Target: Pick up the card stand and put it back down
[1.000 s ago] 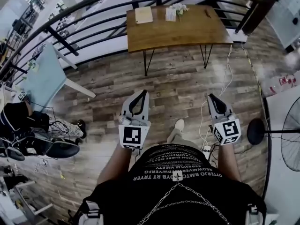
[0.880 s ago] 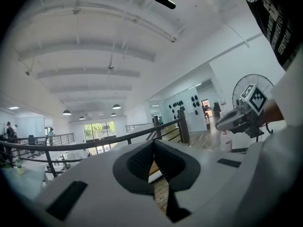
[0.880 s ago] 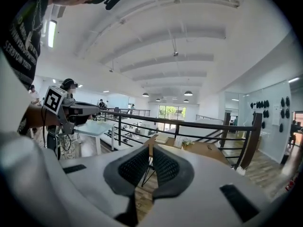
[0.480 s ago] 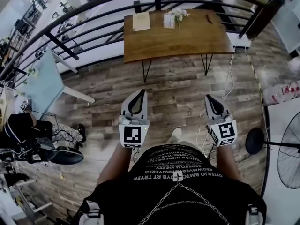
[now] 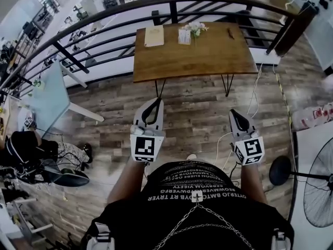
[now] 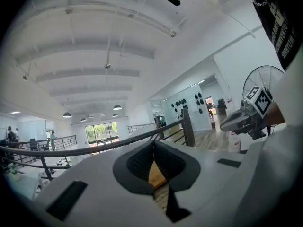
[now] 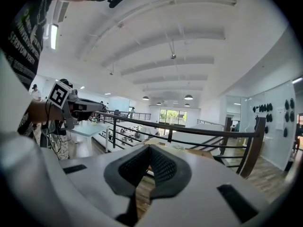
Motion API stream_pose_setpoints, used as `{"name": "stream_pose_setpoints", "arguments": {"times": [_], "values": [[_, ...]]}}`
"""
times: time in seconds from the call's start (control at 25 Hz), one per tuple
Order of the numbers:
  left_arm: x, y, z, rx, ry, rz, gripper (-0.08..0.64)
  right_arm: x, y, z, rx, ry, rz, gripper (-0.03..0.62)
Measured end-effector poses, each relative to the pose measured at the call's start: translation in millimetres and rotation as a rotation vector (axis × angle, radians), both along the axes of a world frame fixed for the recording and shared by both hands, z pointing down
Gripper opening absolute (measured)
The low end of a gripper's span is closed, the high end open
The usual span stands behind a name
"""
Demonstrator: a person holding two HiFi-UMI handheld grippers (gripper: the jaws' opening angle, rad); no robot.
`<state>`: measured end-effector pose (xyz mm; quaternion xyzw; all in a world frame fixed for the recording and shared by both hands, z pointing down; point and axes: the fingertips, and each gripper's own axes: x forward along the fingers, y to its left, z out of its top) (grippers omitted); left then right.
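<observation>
step: approach | left claw (image 5: 156,104), right claw (image 5: 234,113) both clenched, empty | card stand (image 5: 184,36), probably the white piece, on desk (image 5: 208,51) well ahead | next: close in, release one claw

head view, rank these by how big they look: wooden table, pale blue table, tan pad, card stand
1. wooden table
2. pale blue table
3. tan pad
4. card stand, a little smaller than the pad beside it
</observation>
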<state>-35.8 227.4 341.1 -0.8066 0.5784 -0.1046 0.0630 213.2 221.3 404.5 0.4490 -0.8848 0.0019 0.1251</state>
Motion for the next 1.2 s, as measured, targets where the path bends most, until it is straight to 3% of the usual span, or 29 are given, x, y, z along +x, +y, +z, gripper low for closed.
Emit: {"name": "stream_pose_setpoints", "arguments": {"times": [0.52, 1.2], "values": [[0, 15, 20, -0.074, -0.048, -0.055, 0.026, 2, -5, 20, -0.051, -0.048, -0.03, 0.015], [-11, -13, 41, -0.125, -0.029, -0.05, 0.028, -19, -24, 38, -0.109, -0.033, -0.034, 0.015]]}}
